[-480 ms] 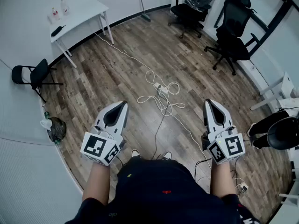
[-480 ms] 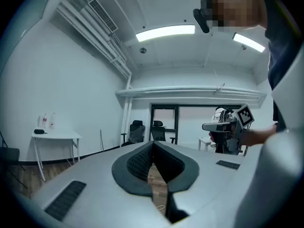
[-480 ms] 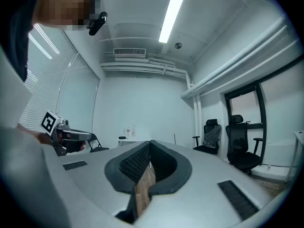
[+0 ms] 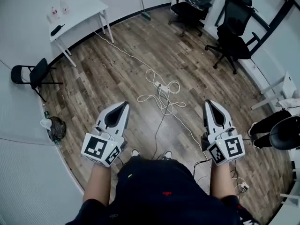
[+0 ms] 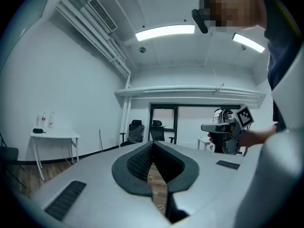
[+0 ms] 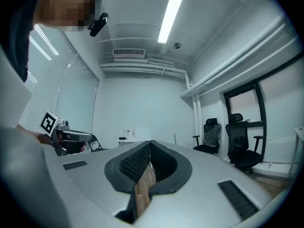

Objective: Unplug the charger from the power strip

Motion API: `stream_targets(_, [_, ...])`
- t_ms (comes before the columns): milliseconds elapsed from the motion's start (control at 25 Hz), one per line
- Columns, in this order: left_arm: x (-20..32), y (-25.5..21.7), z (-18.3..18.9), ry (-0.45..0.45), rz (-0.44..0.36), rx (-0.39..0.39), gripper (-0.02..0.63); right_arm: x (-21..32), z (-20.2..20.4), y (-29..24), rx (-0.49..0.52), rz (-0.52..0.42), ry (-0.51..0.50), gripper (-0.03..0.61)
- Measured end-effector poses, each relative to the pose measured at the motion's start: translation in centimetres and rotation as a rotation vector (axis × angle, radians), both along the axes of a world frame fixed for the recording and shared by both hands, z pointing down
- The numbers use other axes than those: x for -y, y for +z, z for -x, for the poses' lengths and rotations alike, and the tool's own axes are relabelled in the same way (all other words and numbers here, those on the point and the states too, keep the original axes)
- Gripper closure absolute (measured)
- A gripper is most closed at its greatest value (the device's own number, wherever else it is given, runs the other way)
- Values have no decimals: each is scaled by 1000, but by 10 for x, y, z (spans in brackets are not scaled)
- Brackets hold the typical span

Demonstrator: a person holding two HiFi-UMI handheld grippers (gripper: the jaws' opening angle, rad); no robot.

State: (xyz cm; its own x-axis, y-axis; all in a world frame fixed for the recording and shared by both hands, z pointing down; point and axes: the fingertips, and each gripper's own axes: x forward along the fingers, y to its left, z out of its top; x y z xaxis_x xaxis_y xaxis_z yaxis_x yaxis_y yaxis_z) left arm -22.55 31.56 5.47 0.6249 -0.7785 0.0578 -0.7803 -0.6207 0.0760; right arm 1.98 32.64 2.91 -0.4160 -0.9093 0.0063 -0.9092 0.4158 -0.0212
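Well out on the brown wood-plank floor (image 4: 117, 74) — small white power strip (image 4: 159, 85), ringed by loose loops of thin white cable (image 4: 161, 102); charger on it too small to make out. Nearer, well apart from the strip, one to each side: left gripper (image 4: 121, 105) and right gripper (image 4: 208, 103), white-shelled, held level — jaws pressed together, nothing between. Beyond, white rectangular surface (image 4: 79, 13) by the wall, black office chairs (image 4: 232, 36) opposite.
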Motion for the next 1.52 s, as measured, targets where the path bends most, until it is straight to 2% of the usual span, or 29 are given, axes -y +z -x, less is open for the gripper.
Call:
stream_targets(120, [-1, 3, -3, 7, 6, 4, 594, -1, -3, 3, 33, 4, 2, 557])
stream_targets(560, [-2, 17, -20, 8, 41, 7, 594, -2, -19, 21, 21, 39, -12, 557])
stream_targets(720, [0, 29, -41, -23, 65, 35, 594, -3, -42, 32, 18, 55, -22, 557])
stream_targets(1120, [4, 33, -108, -72, 63, 21, 594, 8, -114, 52, 21, 85, -77, 557])
stream_targets(1320, [12, 34, -134, -57, 58, 49, 594, 15, -136, 60, 32, 97, -91, 557])
stream_targets(1520, [33, 38, -151, -58, 60, 40, 594, 32, -154, 65, 44, 88, -92, 557])
